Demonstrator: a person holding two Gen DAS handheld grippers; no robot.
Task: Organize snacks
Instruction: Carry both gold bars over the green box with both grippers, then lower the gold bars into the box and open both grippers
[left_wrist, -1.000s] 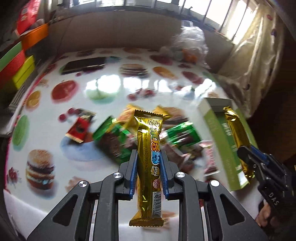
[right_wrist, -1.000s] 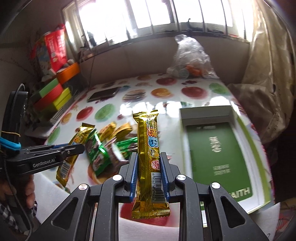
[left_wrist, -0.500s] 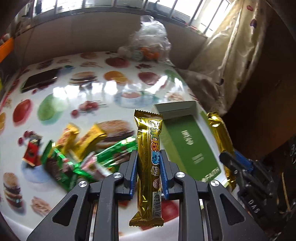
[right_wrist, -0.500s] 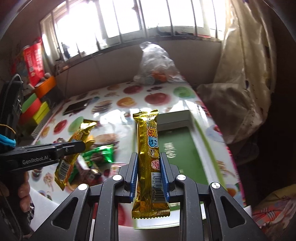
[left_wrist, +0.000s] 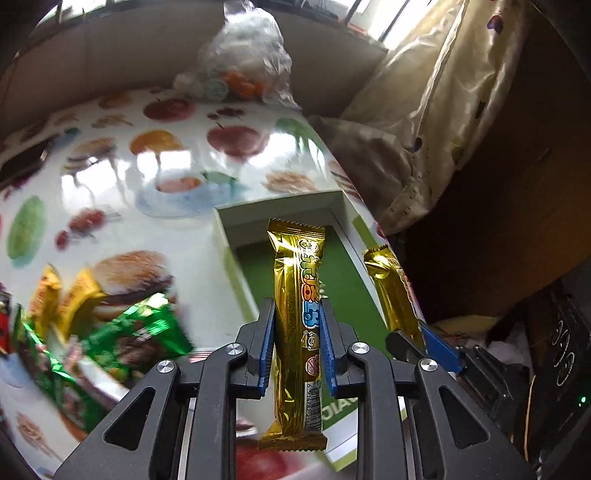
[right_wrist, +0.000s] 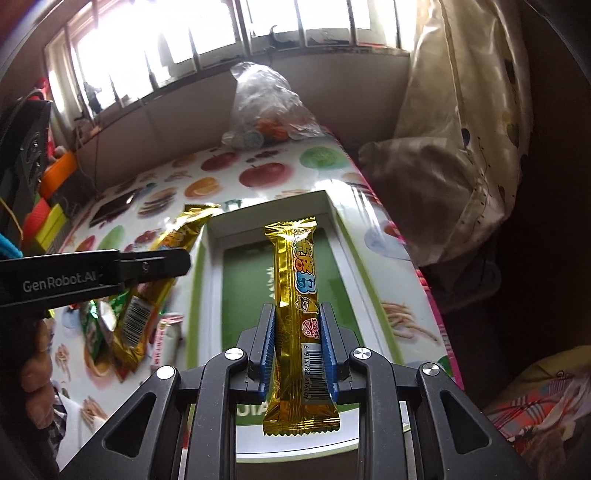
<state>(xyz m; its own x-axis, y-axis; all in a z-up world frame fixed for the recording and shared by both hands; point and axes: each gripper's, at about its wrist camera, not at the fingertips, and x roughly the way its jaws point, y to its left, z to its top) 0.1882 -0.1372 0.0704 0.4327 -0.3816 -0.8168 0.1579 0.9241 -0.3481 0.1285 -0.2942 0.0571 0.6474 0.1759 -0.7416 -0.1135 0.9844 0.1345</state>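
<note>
- Looking along the left claw (left_wrist: 297, 345): its blue pads are pinching a gold snack bar (left_wrist: 295, 291) at mid-length, closed snugly on the wrapper, and the bar is standing upright over the near end of the green box (left_wrist: 280, 210) on the counter (left_wrist: 110, 177).
- Showing at the right of the same view, the right claw (left_wrist: 410, 332) is clamping a second gold bar (left_wrist: 388, 280) just beside the box's right wall.
- Doing this step well probably means bringing each bar fully inside the white rim before loosening the grip, and laying the two side by side along the box's length (so that they do not end up crossed).
- Lying left of the box, a loose heap of green and yellow snack packets (left_wrist: 122, 328) is waiting its turn; a clear plastic bag (left_wrist: 243, 62) is sitting at the counter's far edge, well apart.
- Looking along the right claw (right_wrist: 297, 343): its jaws are likewise closed on the second gold bar (right_wrist: 297, 291), hanging above the green floor of the box (right_wrist: 273, 214).
- Coming in from the left, the left claw (right_wrist: 162, 264) is carrying its own gold snack bar (right_wrist: 155, 288) close to the box's left wall; the two claws are near enough that they could bump over the box.
</note>
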